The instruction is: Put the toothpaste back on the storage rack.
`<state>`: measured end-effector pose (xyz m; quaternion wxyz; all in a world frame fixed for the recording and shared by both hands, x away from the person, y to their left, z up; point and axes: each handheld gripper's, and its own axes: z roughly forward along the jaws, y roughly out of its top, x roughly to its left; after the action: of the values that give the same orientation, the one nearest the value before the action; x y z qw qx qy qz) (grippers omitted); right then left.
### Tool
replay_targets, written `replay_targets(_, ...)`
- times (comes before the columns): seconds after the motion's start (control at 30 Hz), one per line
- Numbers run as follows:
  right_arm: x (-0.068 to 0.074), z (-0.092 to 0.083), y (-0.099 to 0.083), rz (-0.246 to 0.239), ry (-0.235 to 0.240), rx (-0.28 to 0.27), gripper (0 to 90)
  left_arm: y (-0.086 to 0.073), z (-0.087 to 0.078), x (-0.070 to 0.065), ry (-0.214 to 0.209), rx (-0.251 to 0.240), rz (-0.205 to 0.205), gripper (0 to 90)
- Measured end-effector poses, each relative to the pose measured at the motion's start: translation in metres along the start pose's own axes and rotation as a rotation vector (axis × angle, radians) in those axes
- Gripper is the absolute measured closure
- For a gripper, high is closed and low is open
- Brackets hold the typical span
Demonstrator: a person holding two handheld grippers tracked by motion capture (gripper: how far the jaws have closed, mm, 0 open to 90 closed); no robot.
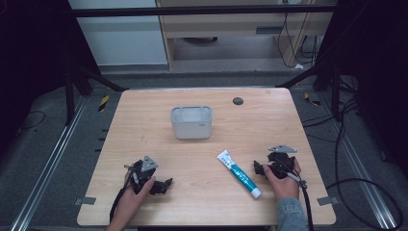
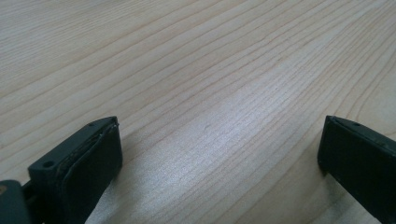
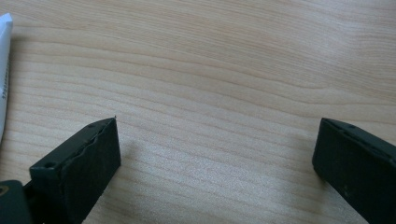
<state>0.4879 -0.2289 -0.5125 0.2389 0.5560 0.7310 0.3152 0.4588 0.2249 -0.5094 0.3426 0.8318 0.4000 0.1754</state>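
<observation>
a: where's the tube (image 1: 239, 174) sitting?

b: flat on the surface (image 1: 192, 159), near the front edge on the right half. its long axis runs diagonally: the flat white end points up and left toward the grey bin (image 1: 191, 122), the cap end points down and right toward the person.

a: which tool is nearer?

b: the right tool (image 1: 260, 167), easily. the tube lies just beside it, on its left in the high view. in the right gripper view a white sliver of the tube (image 3: 3, 70) shows at the left edge, so it's off to the side, not between the jaws.

a: and the tools' state?

b: the right tool is released, jaws spread wide over bare wood. the left tool (image 1: 165, 185) is also released, holding nothing, well apart from the tube.

a: so the next move?

b: i'd guess the right tool swings left and lines up across the tube's width.
</observation>
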Motion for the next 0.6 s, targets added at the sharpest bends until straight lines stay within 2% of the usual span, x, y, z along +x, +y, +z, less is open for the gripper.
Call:
replay_targets(0.27, -0.001, 0.0, 0.0, -0.004, 0.009, -0.001, 1.5, 0.001, 0.0, -0.001, 0.006, 0.004, -0.004, 0.0)
replay_targets(0.37, -0.003, -0.001, -0.001, -0.017, 0.027, 0.0, 1.9, 0.0, 0.0, 0.0, 0.001, 0.0, -0.001, 0.0)
replay_targets(0.4, -0.003, -0.003, 0.001, -0.007, 0.015, 0.01, 9.0, 0.0, 0.0, 0.0, 0.0, 0.0, 0.0, 0.0)
replay_targets(0.43, -0.003, -0.003, 0.001, -0.007, 0.015, 0.01, 9.0, 0.0, 0.0, 0.0, 0.0, 0.0, 0.0, 0.0)
replay_targets(0.47, -0.003, -0.006, 0.002, -0.001, 0.015, 0.021, 12.7, 0.0, 0.0, 0.0, -0.002, -0.001, 0.001, 0.0)
replay_targets(0.5, -0.001, -0.014, 0.005, -0.019, 0.016, 0.004, 15.6, -0.001, -0.001, 0.0, -0.002, 0.0, 0.003, 0.0)
replay_targets(0.53, -0.001, -0.014, 0.005, -0.019, 0.016, 0.004, 15.6, -0.001, -0.001, 0.0, -0.002, 0.0, 0.003, 0.0)
replay_targets(0.6, 0.005, -0.027, 0.012, -0.061, 0.015, -0.009, 18.9, -0.001, -0.001, 0.0, -0.003, 0.0, 0.004, 0.0)
